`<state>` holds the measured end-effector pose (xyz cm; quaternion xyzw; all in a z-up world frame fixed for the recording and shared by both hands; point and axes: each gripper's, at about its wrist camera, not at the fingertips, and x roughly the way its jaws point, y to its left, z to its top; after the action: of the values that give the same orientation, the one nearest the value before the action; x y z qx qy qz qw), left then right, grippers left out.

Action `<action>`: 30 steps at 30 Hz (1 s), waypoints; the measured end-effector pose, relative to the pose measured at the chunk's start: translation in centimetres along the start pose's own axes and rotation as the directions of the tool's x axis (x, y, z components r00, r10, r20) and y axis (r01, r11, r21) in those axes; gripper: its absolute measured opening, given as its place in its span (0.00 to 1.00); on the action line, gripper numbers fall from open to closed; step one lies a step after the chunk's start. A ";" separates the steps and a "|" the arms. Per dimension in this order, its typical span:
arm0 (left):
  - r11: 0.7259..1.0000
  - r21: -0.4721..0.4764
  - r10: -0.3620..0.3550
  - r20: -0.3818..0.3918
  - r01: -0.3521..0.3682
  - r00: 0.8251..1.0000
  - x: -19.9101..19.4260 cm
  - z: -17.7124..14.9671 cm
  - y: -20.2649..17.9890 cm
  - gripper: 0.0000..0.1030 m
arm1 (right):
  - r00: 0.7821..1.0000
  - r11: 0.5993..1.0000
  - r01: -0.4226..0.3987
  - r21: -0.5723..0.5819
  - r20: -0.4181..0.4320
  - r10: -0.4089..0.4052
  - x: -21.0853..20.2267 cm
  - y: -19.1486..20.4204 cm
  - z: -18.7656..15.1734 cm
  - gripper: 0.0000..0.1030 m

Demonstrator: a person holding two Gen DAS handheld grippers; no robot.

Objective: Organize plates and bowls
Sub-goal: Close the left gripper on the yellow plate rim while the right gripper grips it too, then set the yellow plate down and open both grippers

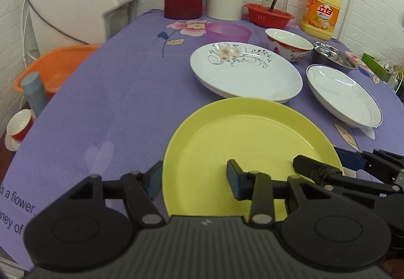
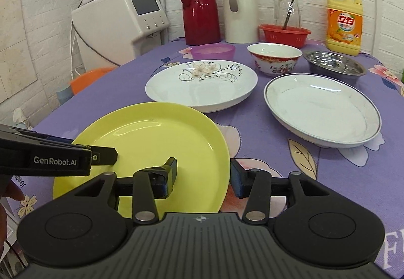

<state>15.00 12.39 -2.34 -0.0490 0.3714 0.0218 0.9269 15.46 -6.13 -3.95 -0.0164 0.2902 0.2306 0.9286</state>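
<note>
Your left gripper (image 1: 193,181) and right gripper (image 2: 203,176) each straddle an opposite rim of the yellow plate (image 1: 252,142), jaws part-closed; whether they pinch it I cannot tell, probably steadying a two-sided lift toward the flowered plate (image 1: 246,69).

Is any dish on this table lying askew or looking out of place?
Yes. The round yellow plate overlaps the rim of the white flower-patterned plate, so it seems lifted rather than flat. Both the left gripper and right gripper straddle its rim.
</note>
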 end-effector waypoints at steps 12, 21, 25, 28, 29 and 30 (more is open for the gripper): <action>1.000 0.000 -0.006 0.027 0.006 1.000 1.1 0.5 0.1 0.38 | 1.000 1.000 0.024 -0.019 -0.006 -0.024 0.8 0.5 0.4 0.83; 0.991 -0.082 -0.100 0.056 0.104 0.993 1.0 1.4 1.6 0.70 | 0.999 0.998 -0.043 0.055 0.026 0.041 -0.5 -1.5 0.9 1.00; 0.991 -0.098 -0.076 0.108 0.087 0.991 -0.3 2.9 2.4 0.72 | 0.996 0.991 -0.005 0.130 0.091 -0.007 -2.5 -3.9 1.4 1.00; 0.992 -0.107 -0.052 0.114 0.064 0.992 -0.3 3.9 2.4 0.74 | 0.995 0.985 0.026 0.170 0.093 -0.043 -2.9 -5.3 1.3 1.00; 0.993 -0.105 -0.047 0.114 0.059 0.992 -0.3 4.2 2.2 0.74 | 0.994 0.982 0.040 0.182 0.089 -0.057 -3.0 -5.8 1.3 1.00; 0.993 -0.102 -0.046 0.115 0.057 0.992 -0.3 4.5 2.0 0.74 | 0.994 0.979 0.060 0.194 0.082 -0.077 -3.0 -6.3 1.2 1.00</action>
<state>17.76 14.85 0.95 -0.1061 0.3154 0.0202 0.9428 16.62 -12.80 -1.94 0.0733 0.2688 0.1702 0.9452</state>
